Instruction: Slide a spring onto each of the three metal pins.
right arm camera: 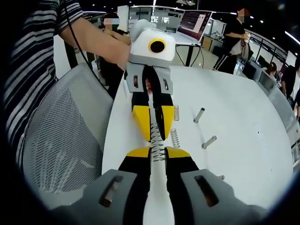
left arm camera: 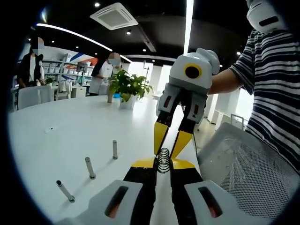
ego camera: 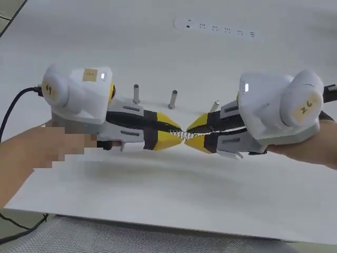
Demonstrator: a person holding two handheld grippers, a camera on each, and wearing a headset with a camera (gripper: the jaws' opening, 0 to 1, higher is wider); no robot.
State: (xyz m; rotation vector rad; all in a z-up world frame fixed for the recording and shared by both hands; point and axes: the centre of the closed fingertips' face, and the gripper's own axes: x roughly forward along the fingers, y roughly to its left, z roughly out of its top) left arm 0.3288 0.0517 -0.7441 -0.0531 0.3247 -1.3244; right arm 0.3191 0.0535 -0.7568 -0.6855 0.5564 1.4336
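The spring [ego camera: 184, 136] hangs in the air, just in front of the middle pin [ego camera: 172, 98]. The left gripper [ego camera: 173, 131] and the right gripper [ego camera: 194, 134] each pinch one end, jaws almost closed. If one lets go carelessly, I think the spring may bend, jump away and roll off.

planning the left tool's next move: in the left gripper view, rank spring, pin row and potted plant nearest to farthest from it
1. spring, held in the left tool
2. pin row, left on the table
3. potted plant, far table edge
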